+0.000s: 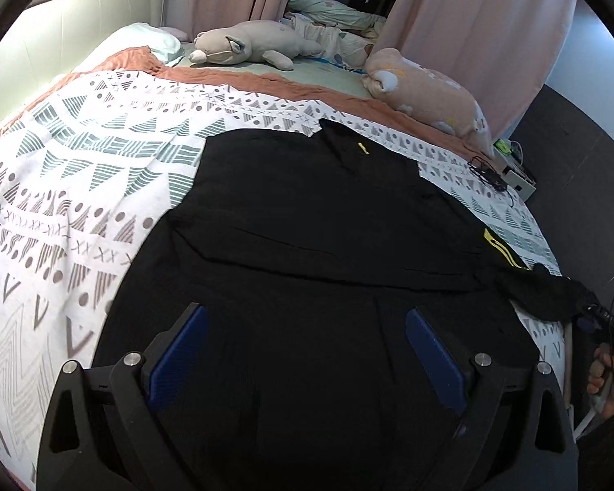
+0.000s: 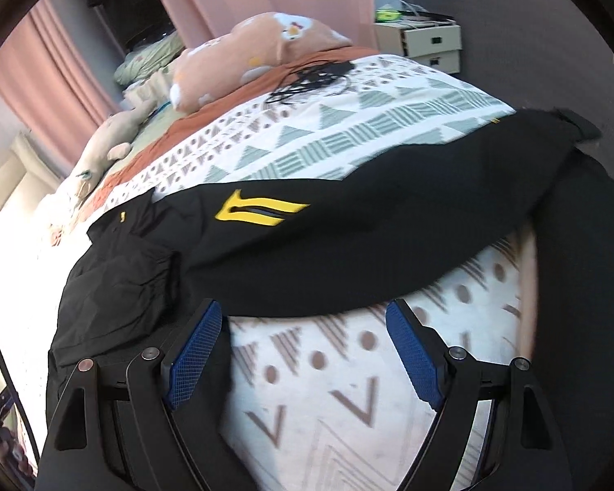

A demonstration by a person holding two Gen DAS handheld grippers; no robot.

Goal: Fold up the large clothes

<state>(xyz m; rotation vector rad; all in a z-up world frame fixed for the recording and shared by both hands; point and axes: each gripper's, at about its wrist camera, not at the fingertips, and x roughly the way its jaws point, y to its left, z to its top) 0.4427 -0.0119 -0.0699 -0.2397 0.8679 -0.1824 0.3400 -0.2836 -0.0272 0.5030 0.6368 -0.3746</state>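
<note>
Lying on bed (image 1: pixel 82 172): black garment (image 1: pixel 307 245), spread flat, reaching the bed's right edge (yellow logo showing).
Left tongs (image 1: pixel 307 352): apart, empty, above garment.
Right tongs (image 2: pixel 303 347): apart, empty, at garment's edge.

No readable words, numbers or brand names are shown in either view. A yellow logo mark (image 2: pixel 262 212) of two swept, pointed bands is printed on the black garment (image 2: pixel 348 237), and it is seen again near the garment's right edge in the left wrist view; a small yellow tag or mark (image 1: pixel 362 147) is found near its collar, too small to be read. The bedspread (image 1: pixel 82 172) is printed only with triangles, dots, crosses and V shapes, not letters.
</note>
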